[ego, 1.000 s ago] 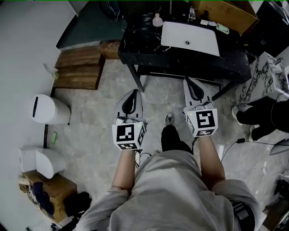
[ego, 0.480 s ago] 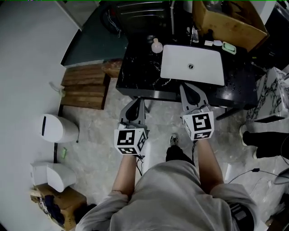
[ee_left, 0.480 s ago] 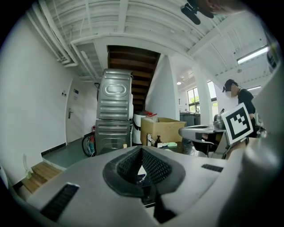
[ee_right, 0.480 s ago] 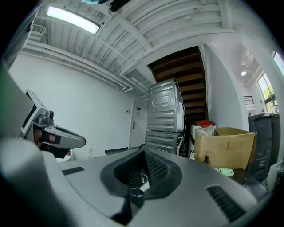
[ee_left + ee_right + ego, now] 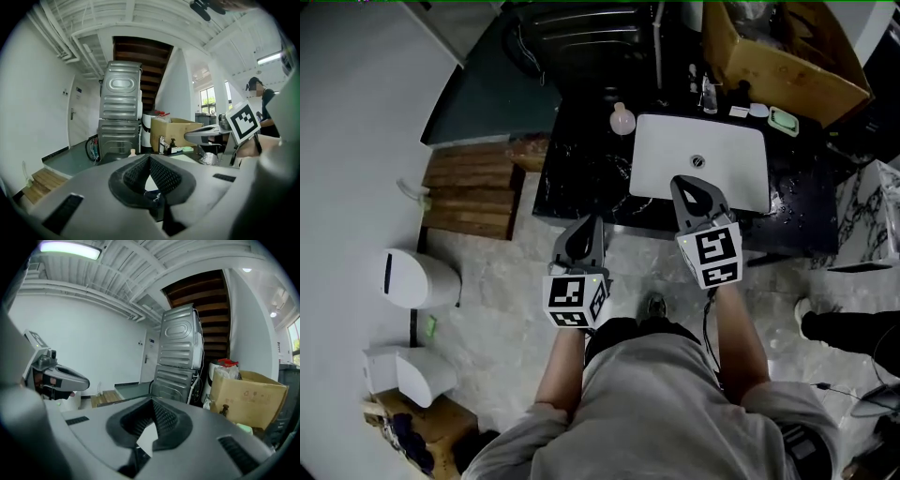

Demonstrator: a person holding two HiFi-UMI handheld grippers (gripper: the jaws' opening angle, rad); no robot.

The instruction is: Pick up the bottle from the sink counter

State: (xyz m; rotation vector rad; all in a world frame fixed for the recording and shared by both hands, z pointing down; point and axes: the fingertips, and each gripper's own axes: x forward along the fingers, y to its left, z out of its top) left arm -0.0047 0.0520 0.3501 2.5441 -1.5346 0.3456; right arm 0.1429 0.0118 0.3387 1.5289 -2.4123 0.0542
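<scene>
A pale round bottle (image 5: 623, 119) stands on the black sink counter (image 5: 581, 173), just left of the white basin (image 5: 703, 155). It shows small and far off in the left gripper view (image 5: 132, 152). My left gripper (image 5: 584, 226) is shut and empty, held in front of the counter's front edge, short of the bottle. My right gripper (image 5: 683, 182) is shut and empty too, with its tip over the front rim of the basin. A dark pump bottle (image 5: 225, 409) stands by the tap at the back.
A cardboard box (image 5: 778, 52) and a green soap dish (image 5: 784, 120) sit at the counter's back right. Stacked metal appliances (image 5: 120, 112) stand behind it. Wooden steps (image 5: 473, 187) and a white bin (image 5: 417, 278) are at the left. Someone's leg (image 5: 853, 328) is at the right.
Both grippers have come forward to the counter. The right one now reaches over the basin's front rim, and the left one is near the counter edge. Both stay shut.
</scene>
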